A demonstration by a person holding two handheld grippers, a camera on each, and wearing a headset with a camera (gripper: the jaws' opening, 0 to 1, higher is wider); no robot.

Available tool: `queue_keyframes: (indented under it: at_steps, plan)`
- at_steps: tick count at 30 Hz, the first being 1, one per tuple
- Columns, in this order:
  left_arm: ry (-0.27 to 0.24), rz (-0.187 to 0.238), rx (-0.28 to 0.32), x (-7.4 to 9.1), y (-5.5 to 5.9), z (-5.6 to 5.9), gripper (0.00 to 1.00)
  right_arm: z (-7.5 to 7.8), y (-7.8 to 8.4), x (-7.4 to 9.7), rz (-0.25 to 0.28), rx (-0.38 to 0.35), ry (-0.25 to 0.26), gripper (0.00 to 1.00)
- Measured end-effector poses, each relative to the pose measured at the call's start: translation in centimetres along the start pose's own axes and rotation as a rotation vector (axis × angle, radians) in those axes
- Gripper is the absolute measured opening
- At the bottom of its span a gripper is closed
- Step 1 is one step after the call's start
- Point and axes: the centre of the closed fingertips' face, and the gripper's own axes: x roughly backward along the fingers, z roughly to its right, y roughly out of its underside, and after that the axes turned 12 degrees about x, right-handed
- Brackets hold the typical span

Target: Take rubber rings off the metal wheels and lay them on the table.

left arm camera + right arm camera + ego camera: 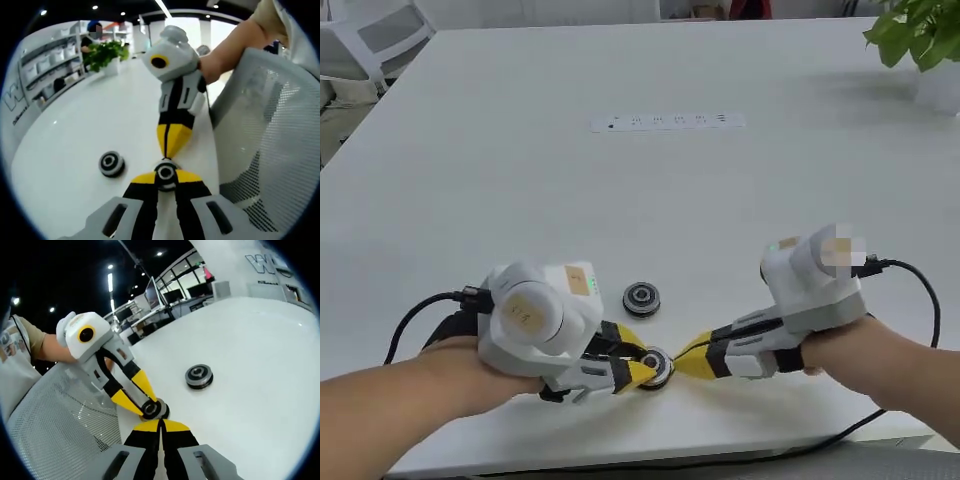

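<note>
Yellow tips of my left hand-held gripper [166, 176] are clamped on a small metal wheel [166, 172], one jaw on each side of it, low over the white counter [520, 170] near its front edge. My right hand-held gripper [161, 426] comes in from the opposite side with its jaws pressed together, the closed point touching the rim of that wheel; I cannot tell whether it has hold of the rubber. A second wheel [641, 297] lies flat on the counter just beyond the two grippers, its dark outer ring in place. Farther back a white power strip [667, 122] lies across the middle, and a green plant [920, 35] stands at the far right corner.
</note>
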Motion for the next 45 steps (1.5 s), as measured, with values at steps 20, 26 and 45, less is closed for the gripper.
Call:
queue_keyframes:
  at_steps: [20, 26, 45]
  plan:
    - [-0.04, -0.019, 0.003, -0.2, -0.1, -0.1, 0.11, -1.2, -1.3, -0.4, 0.057, -0.092, -0.022, 0.0]
    - [-0.039, -0.018, 0.006, -0.2, -0.1, -0.1, 0.11, -1.7, -1.4, -0.7, 0.058, -0.074, -0.063, 0.0]
    - [-0.037, 0.001, 0.004, -0.2, -0.4, 0.2, 0.12, -1.0, -1.3, -0.2, 0.074, -0.063, -0.046, 0.0]
